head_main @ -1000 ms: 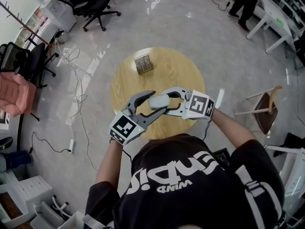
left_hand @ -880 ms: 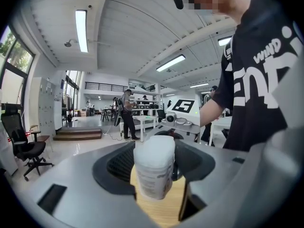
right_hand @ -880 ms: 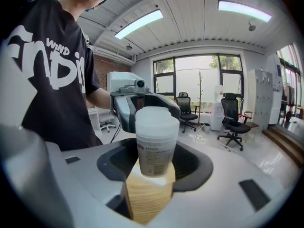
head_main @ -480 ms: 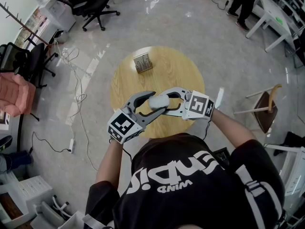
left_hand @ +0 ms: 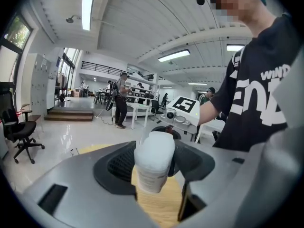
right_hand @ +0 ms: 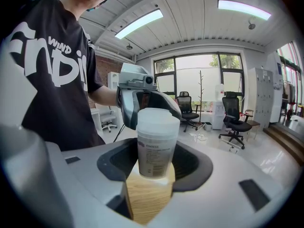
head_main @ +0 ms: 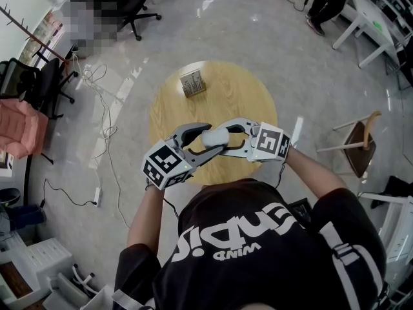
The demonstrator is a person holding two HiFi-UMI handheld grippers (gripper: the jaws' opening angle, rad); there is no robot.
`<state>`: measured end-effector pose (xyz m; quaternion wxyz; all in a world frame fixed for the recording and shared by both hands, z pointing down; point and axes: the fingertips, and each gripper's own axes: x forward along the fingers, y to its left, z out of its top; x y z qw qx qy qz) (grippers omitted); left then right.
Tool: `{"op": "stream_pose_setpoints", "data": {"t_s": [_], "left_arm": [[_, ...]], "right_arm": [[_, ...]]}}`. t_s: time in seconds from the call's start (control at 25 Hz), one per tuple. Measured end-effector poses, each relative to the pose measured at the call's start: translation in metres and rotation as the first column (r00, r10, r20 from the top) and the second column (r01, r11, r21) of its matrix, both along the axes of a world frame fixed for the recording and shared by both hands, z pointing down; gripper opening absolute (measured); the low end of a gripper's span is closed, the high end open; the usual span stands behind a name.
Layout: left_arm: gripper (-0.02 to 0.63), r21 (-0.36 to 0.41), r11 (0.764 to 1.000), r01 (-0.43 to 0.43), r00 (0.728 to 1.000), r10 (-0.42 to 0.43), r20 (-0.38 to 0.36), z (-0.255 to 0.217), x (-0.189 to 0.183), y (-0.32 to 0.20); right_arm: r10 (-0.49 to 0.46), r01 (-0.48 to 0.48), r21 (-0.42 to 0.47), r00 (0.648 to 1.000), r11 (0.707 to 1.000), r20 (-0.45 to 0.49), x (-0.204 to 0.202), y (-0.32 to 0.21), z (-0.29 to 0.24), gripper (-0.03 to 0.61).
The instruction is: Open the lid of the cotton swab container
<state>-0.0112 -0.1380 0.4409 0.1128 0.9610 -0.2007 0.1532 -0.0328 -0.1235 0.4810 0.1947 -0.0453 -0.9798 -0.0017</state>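
The cotton swab container (head_main: 215,136), a frosted white tub with a printed label, is held in the air over the round wooden table (head_main: 242,89). My right gripper (head_main: 218,138) comes in from the right and is shut on its labelled body (right_hand: 153,153), which stands upright in the right gripper view. My left gripper (head_main: 213,139) comes in from the left, and its jaws are closed round the top end with the lid (left_hand: 155,151). In the left gripper view the tub looks tilted. The lid sits on the tub, with no gap showing.
A small printed box (head_main: 193,84) lies on the far part of the table. Round the table are a wooden chair (head_main: 358,144) at the right, office chairs (head_main: 129,8) at the back left, a pink seat (head_main: 19,126) and cables (head_main: 106,131) on the floor.
My left gripper has rolled about its own line: its marker cube has swung a little left and up. The container and the right gripper have stayed where they were.
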Motion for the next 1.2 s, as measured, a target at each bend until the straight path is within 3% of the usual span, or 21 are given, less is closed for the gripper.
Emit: {"op": "stream_pose_setpoints", "data": {"t_s": [0.56, 0.76, 1.04, 1.2], "left_arm": [[0.262, -0.123, 0.992, -0.005, 1.0, 0.006, 0.005, 0.01, 0.004, 0.011], [0.262, -0.053, 0.999, -0.007, 1.0, 0.006, -0.015, 0.006, 0.004, 0.014], [0.262, 0.075, 0.997, -0.019, 0.999, 0.017, 0.027, 0.007, 0.004, 0.014], [0.262, 0.098, 0.995, -0.025, 0.999, 0.022, 0.036, 0.007, 0.003, 0.015]], "right_arm": [[-0.014, 0.013, -0.013, 1.0, 1.0, -0.012, 0.004, 0.012, 0.01, 0.207], [-0.004, 0.005, -0.053, 1.0, 0.999, 0.017, 0.003, 0.014, 0.006, 0.204], [-0.017, 0.018, -0.066, 1.0, 0.998, 0.017, 0.003, 0.015, 0.005, 0.202], [-0.015, 0.017, -0.078, 1.0, 0.997, 0.023, 0.002, 0.016, 0.003, 0.202]]}}
